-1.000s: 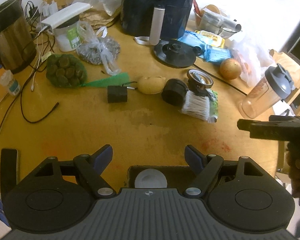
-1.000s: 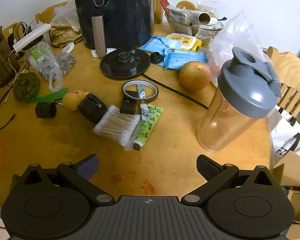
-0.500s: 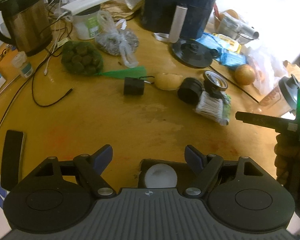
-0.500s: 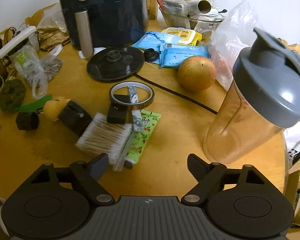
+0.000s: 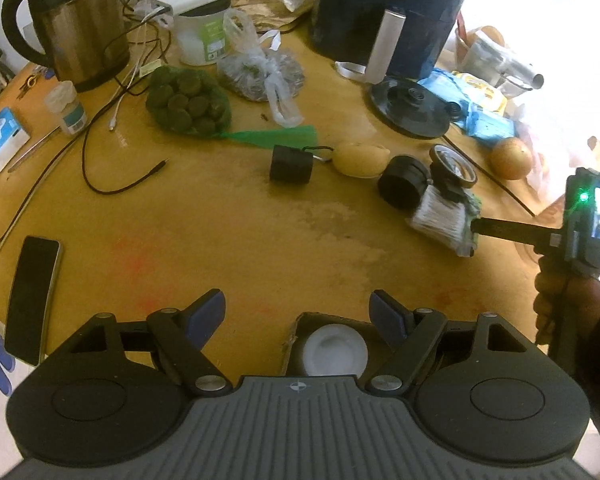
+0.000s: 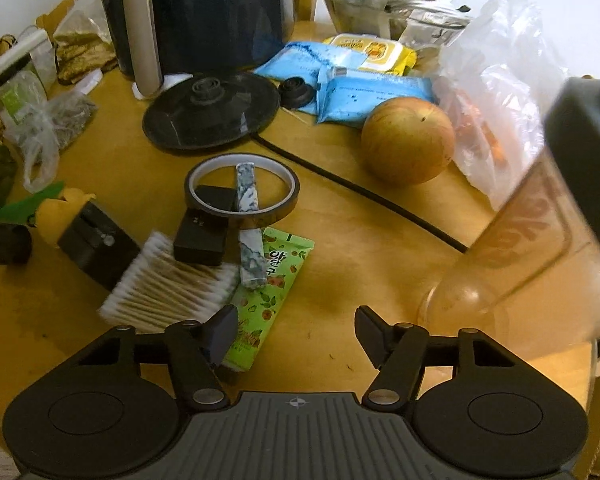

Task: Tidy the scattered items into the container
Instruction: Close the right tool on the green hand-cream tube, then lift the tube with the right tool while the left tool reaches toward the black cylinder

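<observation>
My left gripper (image 5: 298,310) is open and empty above the near table edge, over a cardboard box (image 5: 296,322) holding a white round lid (image 5: 334,350). My right gripper (image 6: 296,330) is open and empty, low over a green tube (image 6: 270,290). Beside the tube lie a cotton swab pack (image 6: 172,286), a small black block (image 6: 202,238), a marbled stick (image 6: 248,232) and a tape ring (image 6: 242,190). A black cylinder (image 5: 290,164), a yellow lemon-shaped item (image 5: 360,159) and a black round case (image 5: 404,182) lie mid-table. The right gripper also shows in the left wrist view (image 5: 496,228).
A shaker bottle (image 6: 540,216) stands close on the right. An apple (image 6: 408,146), black power cord (image 6: 360,190), kettle base (image 6: 212,110), air fryer (image 6: 204,12) and wipe packs (image 6: 364,94) lie behind. A kettle (image 5: 72,28), green net bag (image 5: 188,104) and phone (image 5: 32,296) sit left.
My right gripper has moved forward and down toward the swab pack and green tube. My left gripper has pulled back and risen slightly, showing more of the table's left side.
</observation>
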The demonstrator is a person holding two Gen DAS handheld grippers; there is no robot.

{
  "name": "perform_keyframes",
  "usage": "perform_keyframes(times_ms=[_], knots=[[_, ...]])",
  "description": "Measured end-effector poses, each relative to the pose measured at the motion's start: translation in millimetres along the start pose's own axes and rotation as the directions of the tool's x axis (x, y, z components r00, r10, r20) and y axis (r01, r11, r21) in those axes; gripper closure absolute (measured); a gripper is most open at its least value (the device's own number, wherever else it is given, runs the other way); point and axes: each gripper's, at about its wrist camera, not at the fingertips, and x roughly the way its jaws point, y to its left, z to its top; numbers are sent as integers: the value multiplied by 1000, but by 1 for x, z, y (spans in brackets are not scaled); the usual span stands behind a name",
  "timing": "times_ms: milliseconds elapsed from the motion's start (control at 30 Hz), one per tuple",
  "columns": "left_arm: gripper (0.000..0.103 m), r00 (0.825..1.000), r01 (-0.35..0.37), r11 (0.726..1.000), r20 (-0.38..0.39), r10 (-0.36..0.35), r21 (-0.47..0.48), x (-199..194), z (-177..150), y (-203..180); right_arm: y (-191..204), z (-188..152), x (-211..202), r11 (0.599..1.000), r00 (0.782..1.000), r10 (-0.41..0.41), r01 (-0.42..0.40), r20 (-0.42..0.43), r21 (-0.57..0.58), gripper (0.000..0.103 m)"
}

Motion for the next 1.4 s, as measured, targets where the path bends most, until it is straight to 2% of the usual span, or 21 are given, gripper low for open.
perform_keyframes(times_ms=[200,333,367,567,967,1400], knots=[[24,1000,-13,1000,-4,13,-21,1,0,3,8,5,12,999,1000,-11,11,14,-39,37],[24,1000,-15,1000,-9,14,-27,3,1,2,10,5,19,998,1000,-17,18,20,-60,43],[24,1000,-14,1000,-9,14,-26,3,1,1,10,5,20,998,999,-23,24,22,-63,51],[24,1000,-8,1000,-11,7,-18,4,2,-1,8,1,22,997,1000,-19,20,21,-79,72],[24,1000,5,1000,-9,-5,-1,4,3,-6,5,-19,8,994,1000,2,-1,9,-112,72],[24,1000,16,1000,-2,-16,15,2,3,-7,0,-19,8,988,999,42,-41,4,-148,72]])
